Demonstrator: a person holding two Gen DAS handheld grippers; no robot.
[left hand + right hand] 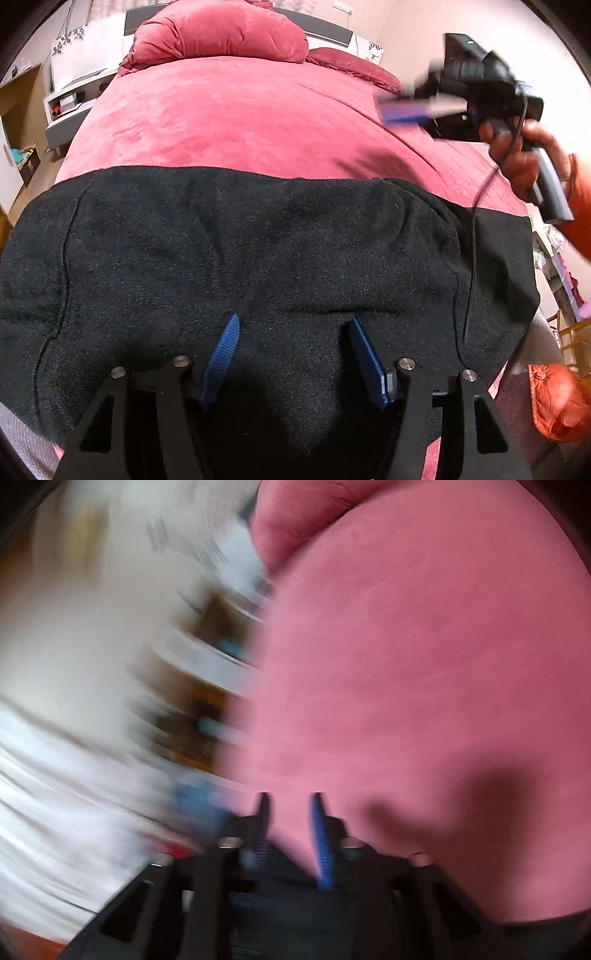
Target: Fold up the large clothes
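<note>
My left gripper (293,354) hangs over the black garment (258,251), a thick, fuzzy knit spread across the foot edge of the bed (240,122), whose cover is pink and velvety. Its ribbed blue pads (221,354) stand well apart, gripping nothing. My right gripper (291,830) is above bare pink cover near the bed's side edge (heavily blurred), its jaws narrowly parted and empty. A plump pink pillow (221,33) sits at the head.
</note>
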